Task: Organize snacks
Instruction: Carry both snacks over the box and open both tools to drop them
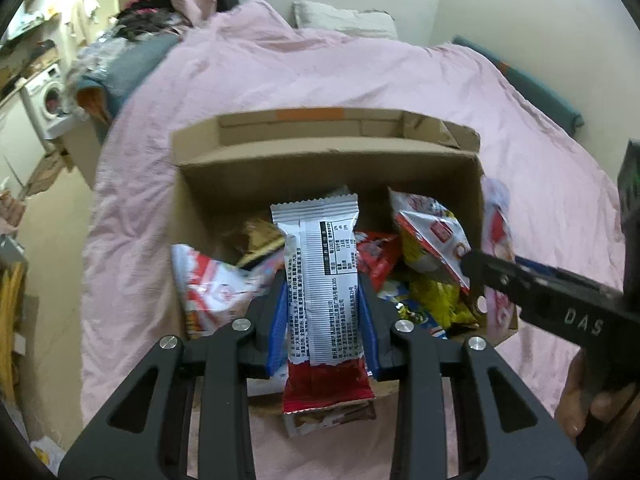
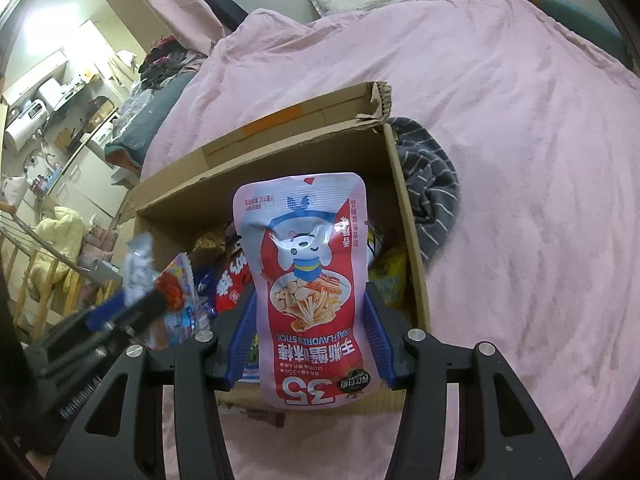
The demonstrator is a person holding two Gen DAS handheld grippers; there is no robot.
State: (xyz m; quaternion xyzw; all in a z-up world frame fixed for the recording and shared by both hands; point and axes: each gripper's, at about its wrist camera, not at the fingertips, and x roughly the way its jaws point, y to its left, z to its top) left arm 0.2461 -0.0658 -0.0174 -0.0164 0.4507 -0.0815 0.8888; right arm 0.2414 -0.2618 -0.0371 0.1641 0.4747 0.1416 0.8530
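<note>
- The left gripper (image 1: 324,300) clamps a white-and-red snack bar (image 1: 322,276), back label facing the camera, above an open cardboard box (image 1: 320,164).
- The right gripper (image 2: 310,336) grips a pink crab-stick pouch (image 2: 308,280) by its sides, print upside down, over the same box (image 2: 400,184).
- The box sits on a bed under a pink cover (image 1: 320,72) and holds loose snack packets (image 1: 432,240), red, yellow and white.
- A grey striped cloth (image 2: 430,184) lies just beside the box's right wall.
</note>
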